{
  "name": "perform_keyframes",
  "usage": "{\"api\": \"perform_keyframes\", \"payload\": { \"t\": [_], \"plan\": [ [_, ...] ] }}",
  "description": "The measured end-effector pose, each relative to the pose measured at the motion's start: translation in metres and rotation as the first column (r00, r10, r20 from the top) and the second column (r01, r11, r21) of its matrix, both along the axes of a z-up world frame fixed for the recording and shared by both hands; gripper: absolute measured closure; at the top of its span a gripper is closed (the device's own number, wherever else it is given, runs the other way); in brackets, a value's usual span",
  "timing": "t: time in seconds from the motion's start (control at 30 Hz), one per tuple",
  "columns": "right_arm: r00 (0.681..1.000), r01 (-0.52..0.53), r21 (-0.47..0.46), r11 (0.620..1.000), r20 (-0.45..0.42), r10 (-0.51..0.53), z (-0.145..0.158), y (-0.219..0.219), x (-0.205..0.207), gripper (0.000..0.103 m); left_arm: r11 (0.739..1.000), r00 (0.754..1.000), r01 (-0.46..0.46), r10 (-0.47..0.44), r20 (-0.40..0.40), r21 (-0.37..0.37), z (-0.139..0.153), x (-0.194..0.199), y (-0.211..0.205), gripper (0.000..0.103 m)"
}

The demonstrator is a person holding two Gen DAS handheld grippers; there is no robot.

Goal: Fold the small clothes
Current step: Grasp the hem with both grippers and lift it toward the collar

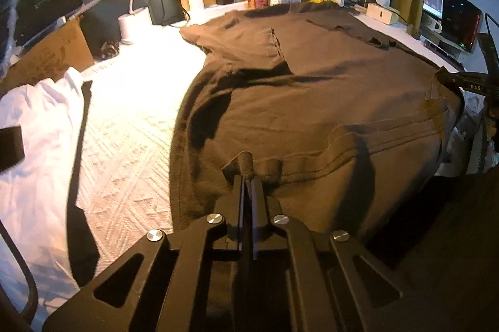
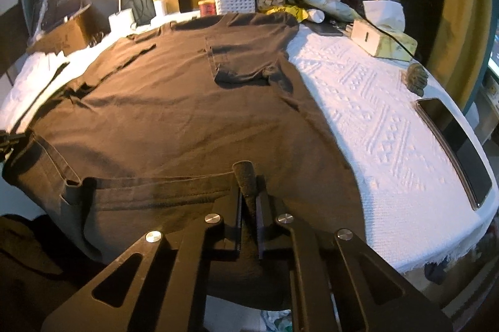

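Your left claw (image 1: 248, 173) and right claw (image 2: 248, 182) are each clenched on the hem of the brown T-shirt (image 2: 187, 101), which lies spread flat on the white-covered tabletop (image 2: 374, 113) — both sleeves already turned in. That paired grip suits lifting the hem toward the collar. Ahead there's clutter past the collar; a phone (image 2: 458, 145) lies near the right edge.

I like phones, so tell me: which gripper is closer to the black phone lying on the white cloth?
The right. The right gripper pinches the brown shirt hem, and the phone lies just to its right. The left gripper holds the hem further left.
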State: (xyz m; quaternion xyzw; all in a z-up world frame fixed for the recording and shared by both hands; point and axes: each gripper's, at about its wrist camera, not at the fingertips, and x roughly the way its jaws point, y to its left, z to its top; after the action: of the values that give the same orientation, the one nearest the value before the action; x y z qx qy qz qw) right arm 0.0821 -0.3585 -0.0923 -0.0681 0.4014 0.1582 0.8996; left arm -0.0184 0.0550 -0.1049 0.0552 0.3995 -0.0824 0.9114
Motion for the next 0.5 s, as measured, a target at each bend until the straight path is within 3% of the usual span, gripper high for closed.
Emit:
{"api": "perform_keyframes", "payload": {
  "t": [0.27,0.5],
  "plan": [
    [0.998,0.04,0.04,0.998,0.056,-0.042,0.024,-0.017,0.004,0.095,1.0,0.981,-0.027,0.026,0.192,0.005,0.039,-0.009,0.003,0.101],
    [0.988,0.091,0.036,0.995,0.12,-0.094,0.046,-0.03,0.008,0.095,0.995,0.941,-0.101,0.102,0.323,-0.021,0.067,-0.009,0.016,0.101]
  ]
}}
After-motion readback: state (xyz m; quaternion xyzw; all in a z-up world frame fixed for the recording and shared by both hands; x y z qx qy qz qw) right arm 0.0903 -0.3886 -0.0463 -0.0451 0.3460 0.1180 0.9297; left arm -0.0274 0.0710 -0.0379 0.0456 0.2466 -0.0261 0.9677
